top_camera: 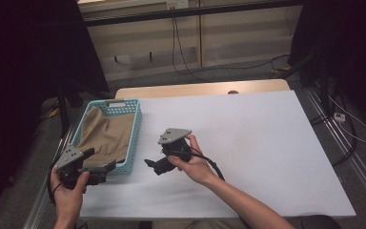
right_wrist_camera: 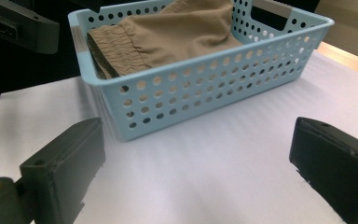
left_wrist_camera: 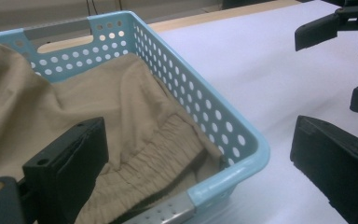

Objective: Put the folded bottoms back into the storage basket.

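A light blue perforated basket (top_camera: 134,125) stands at the table's left side with a tan folded garment (top_camera: 107,135) with an elastic waistband lying in it. My left gripper (top_camera: 101,166) hovers open at the basket's near corner (left_wrist_camera: 228,179); one jaw is over the tan garment (left_wrist_camera: 121,116), the other outside over the white table. My right gripper (top_camera: 152,165) is open and empty above the table, just right of the basket (right_wrist_camera: 205,88), pointing at its side. The tan garment (right_wrist_camera: 168,32) shows over the rim.
White sheet covers the table (top_camera: 248,143); a strip of wooden tabletop (top_camera: 205,88) shows at the far edge. Cables and dark stands lie on the floor beyond and to the right. The other gripper (left_wrist_camera: 340,28) appears at the upper right of the left gripper view.
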`<state>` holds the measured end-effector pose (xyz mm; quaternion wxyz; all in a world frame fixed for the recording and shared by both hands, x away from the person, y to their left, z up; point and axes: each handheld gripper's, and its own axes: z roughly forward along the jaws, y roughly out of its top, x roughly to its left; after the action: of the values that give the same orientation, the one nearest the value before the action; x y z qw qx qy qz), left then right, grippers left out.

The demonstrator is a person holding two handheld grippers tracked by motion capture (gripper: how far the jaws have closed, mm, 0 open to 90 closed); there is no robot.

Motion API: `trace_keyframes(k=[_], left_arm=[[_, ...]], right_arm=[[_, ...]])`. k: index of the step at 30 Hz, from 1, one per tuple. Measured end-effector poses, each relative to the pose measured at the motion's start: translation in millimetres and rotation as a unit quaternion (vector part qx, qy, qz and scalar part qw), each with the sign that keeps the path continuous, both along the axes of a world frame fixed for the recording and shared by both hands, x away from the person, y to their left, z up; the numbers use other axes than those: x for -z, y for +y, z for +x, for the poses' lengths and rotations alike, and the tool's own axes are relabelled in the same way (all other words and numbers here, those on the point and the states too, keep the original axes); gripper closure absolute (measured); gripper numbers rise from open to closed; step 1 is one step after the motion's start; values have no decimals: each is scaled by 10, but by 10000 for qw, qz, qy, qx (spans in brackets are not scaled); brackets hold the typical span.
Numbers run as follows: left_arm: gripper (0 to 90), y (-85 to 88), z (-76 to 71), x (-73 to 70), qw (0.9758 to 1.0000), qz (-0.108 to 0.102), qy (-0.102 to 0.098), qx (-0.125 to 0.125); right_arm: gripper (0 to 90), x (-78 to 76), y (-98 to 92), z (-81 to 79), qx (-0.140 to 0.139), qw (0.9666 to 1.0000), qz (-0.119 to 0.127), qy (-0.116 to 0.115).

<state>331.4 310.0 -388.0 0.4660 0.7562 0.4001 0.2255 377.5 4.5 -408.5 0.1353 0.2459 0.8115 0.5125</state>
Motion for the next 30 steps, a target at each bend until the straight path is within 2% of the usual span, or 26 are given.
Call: trace_keyframes(k=[12, 18, 21, 23, 25, 30], left_arm=[[45, -283, 28, 15, 9993, 48, 31, 381], [44, -413, 78, 44, 9989, 125, 13, 462], [44, -503, 97, 88, 9981, 95, 122, 589], [43, -556, 105, 86, 9974, 161, 96, 689], [42, -608, 110, 84, 9971, 118, 67, 743], [42, -723, 158, 101, 9963, 140, 122, 836]], right_arm=[[34, -12, -292, -72, 273, 9996, -2, -76], [33, -11, -466, -110, 403, 9991, -5, -100], [31, 8, -562, -118, 495, 9987, 54, -66], [31, 25, -622, -120, 553, 9985, 52, -4], [33, 33, -674, -133, 594, 9982, 57, 12], [32, 26, -810, -188, 682, 9976, 70, 16]])
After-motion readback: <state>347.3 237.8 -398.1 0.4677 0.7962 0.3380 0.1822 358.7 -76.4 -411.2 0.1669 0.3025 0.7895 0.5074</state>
